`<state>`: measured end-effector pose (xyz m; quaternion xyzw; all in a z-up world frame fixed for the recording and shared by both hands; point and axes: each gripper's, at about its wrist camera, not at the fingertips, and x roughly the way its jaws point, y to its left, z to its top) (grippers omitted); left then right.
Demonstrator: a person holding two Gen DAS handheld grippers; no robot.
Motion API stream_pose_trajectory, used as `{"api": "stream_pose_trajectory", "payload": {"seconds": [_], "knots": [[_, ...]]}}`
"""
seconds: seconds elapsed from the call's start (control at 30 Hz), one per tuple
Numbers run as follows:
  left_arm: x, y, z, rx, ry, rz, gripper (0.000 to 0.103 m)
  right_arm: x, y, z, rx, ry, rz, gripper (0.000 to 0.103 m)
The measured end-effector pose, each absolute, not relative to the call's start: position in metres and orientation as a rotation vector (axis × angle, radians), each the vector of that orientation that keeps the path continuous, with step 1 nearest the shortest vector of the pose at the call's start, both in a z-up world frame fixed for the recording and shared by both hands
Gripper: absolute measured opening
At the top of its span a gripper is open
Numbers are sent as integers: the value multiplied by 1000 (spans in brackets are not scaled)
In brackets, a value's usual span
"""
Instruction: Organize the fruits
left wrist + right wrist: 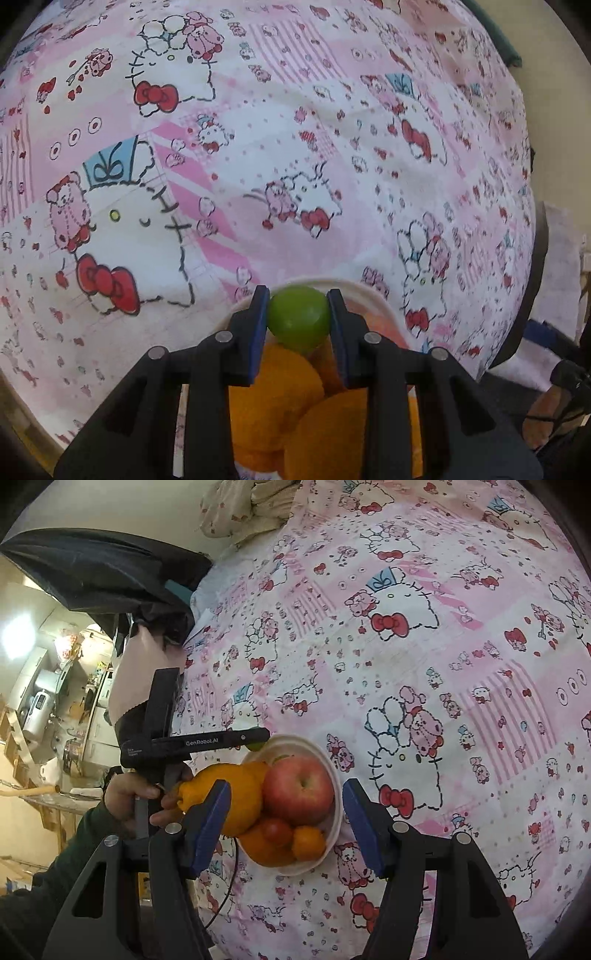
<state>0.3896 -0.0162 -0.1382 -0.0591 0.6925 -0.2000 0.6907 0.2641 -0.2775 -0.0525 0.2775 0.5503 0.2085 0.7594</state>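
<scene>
in the white bowl point(334, 834), oranges point(229, 797), apple point(298, 790); left gripper point(297, 314) pinching lime point(298, 317), right gripper point(286, 812) spread

Soft even indoor light, strong fisheye bending, dark vignetted corners, slight blur.

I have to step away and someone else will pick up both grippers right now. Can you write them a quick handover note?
Left gripper: shut on a small green fruit, held just above the white bowl.
Right gripper: open, nothing held, hovering over the bowl.
Bowl sits on the pink patterned cloth and already holds a red apple, a large orange citrus, a small red fruit and a small orange one.
Done: those fruits are in the bowl.
Left: the green fruit is not yet released. No other loose fruit shows on the cloth.
</scene>
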Motion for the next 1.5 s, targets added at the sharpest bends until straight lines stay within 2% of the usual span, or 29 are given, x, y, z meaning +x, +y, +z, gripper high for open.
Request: {"api": "stream_pose_trajectory", "payload": {"seconds": [0.03, 0.07, 0.1, 0.13, 0.17, 0.43, 0.7, 0.77, 0.83, 0.9, 1.07, 1.5], "knots": [[388, -16, -139, -112, 1566, -436, 35, 264, -277, -52, 603, 1198, 455, 66], [388, -14, -139, -101, 1572, -427, 50, 263, -276, -52, 602, 1198, 457, 66], [386, -12, -138, -92, 1566, -408, 58, 263, -275, -52, 599, 1198, 457, 66], [385, -10, -137, -92, 1559, -399, 71, 263, -274, -52, 595, 1198, 455, 66], [385, -8, -136, -97, 1555, -396, 76, 263, -274, -52, 592, 1198, 454, 66], [377, 15, -107, -136, 1488, -330, 76, 265, -269, -47, 550, 1182, 461, 66], [313, 45, -37, -76, 1264, -146, 76, 255, -249, -39, 396, 1139, 444, 66], [293, 49, -26, -64, 1228, -101, 76, 249, -238, -39, 327, 1131, 442, 71], [266, 52, -15, -59, 1187, -59, 76, 242, -231, -37, 314, 1112, 440, 90], [238, 52, -5, -45, 1137, -14, 76, 235, -227, -35, 325, 1100, 441, 99], [182, 56, 3, -118, 1075, 41, 76, 210, -220, -17, 299, 1043, 411, 103], [72, 47, 19, -126, 820, 127, 76, 114, -204, -1, 113, 866, 333, 103]]}}
